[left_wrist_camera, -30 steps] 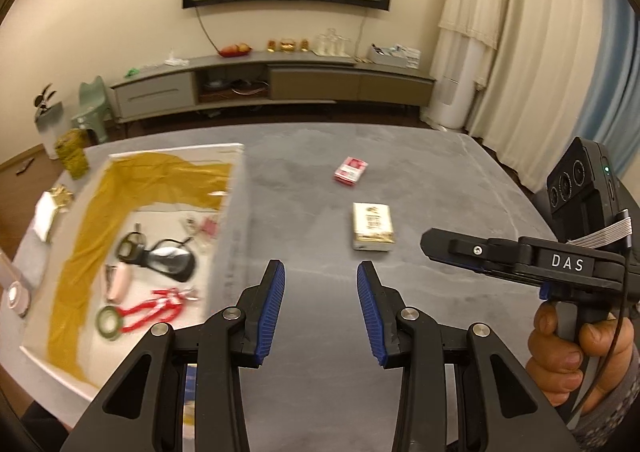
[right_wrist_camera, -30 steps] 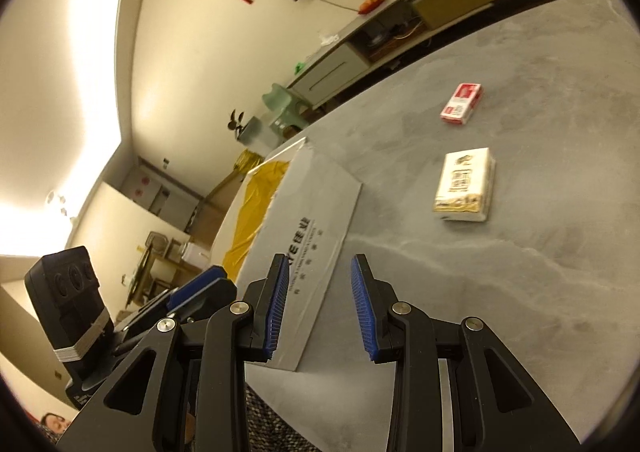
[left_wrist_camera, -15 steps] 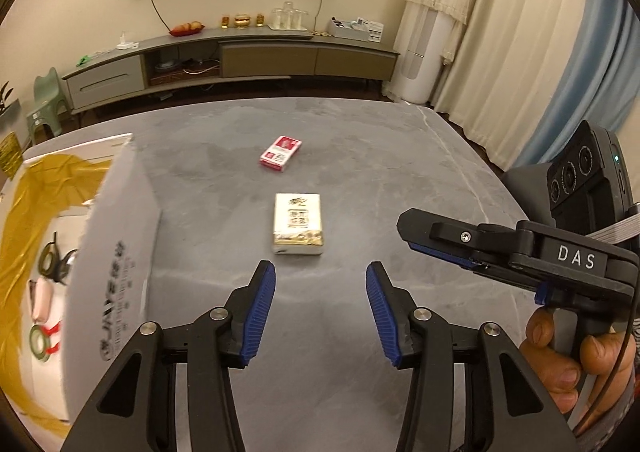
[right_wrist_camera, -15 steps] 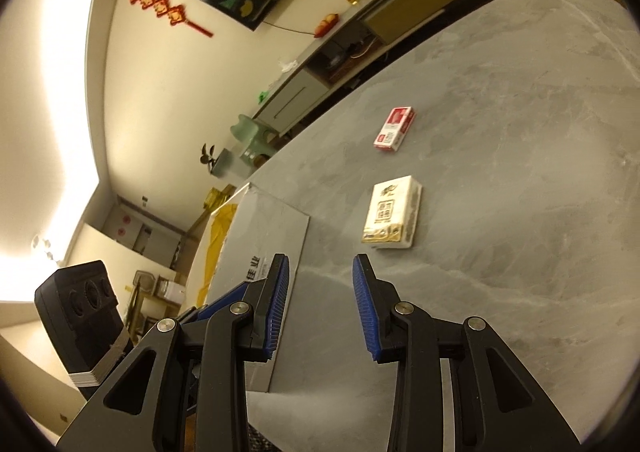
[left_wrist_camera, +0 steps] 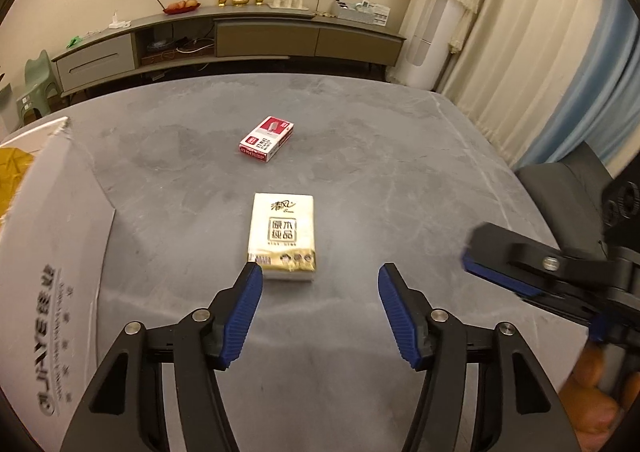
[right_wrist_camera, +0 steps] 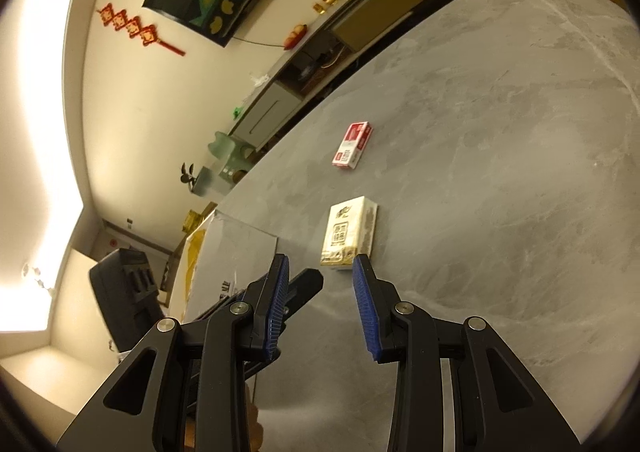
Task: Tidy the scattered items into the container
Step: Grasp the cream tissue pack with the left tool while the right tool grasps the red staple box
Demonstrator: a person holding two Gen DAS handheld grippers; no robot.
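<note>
**Getting the tissue pack next**

The left gripper hangs just above the grey table, and its two blue jaws are spread wide with nothing between them. The tissue pack lies flat on the table right in front of it, a little to the left of the gap. The left jaw's tip looks like it is just at the pack's near left corner.

The right gripper is close by on the right. Its jaws are also apart and hold nothing. In its view the same tissue pack lies just past its tips.

Farther away on the table lies a small red box, well apart from the pack. The white container stands at the left edge of the table, with yellow cloth showing inside.

To do this step well, I think the left gripper should slide a bit to the left so the pack sits in the middle of the gap. Then it can go forward and down, with one jaw on each long side. The pack looks soft, so a gentle squeeze is best. The right gripper should keep out of the way so the two do not bump.
</note>
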